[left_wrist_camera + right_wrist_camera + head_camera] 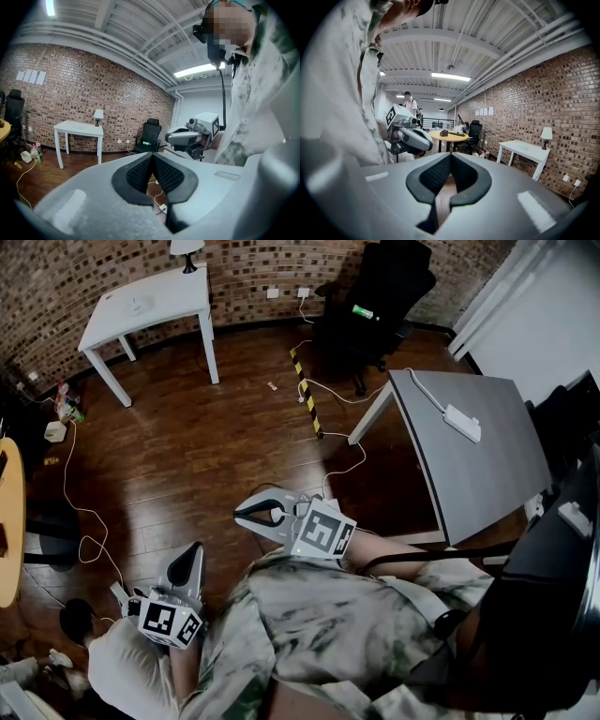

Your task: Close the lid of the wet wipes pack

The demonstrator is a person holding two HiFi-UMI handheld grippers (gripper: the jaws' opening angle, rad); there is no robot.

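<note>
No wet wipes pack shows in any view. In the head view my left gripper (192,551) is held low at the left, close to the person's body, pointing away over the wooden floor. My right gripper (244,514) is held a little higher, pointing left. Both have their jaws together at the tips with nothing between them. The left gripper view looks along its shut jaws (152,155) toward a brick wall, with the right gripper (187,137) to the right. The right gripper view (450,156) looks across the room, with the left gripper (410,134) to the left.
A grey table (469,456) with a white power strip (461,422) stands at the right. A white table (150,301) and a black office chair (380,287) stand by the brick wall. Cables and a yellow-black strip (306,390) lie on the floor. A round wooden table (9,521) is at the left edge.
</note>
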